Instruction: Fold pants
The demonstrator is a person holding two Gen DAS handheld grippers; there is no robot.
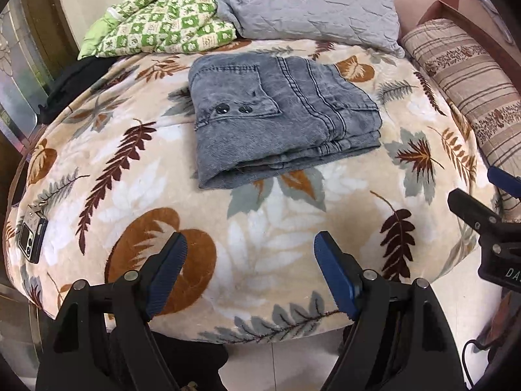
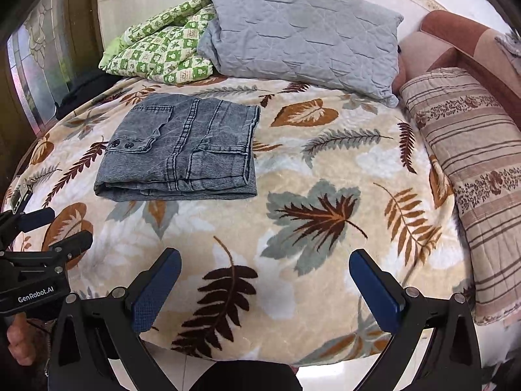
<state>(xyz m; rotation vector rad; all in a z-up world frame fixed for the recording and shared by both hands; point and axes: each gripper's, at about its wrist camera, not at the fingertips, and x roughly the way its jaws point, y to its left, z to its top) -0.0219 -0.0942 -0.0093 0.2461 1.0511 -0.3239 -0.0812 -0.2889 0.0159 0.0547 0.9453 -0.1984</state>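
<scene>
grey denim pants (image 1: 280, 117) lay folded in a thick stack mid-bed on the leaf-print blanket (image 1: 260, 244). left gripper (image 1: 250, 260) and right gripper (image 2: 265, 277) hovered near, both spread wide and empty (the denim looked heavy and soft, best gripped at the layered front edge).

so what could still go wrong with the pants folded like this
The folded grey jeans sit on a soft, bulging leaf-print blanket, so the stacked layers at the near edge could slump or splay if nudged. Both the left gripper and right gripper hang open and clear; another grab might undo the fold.
</scene>
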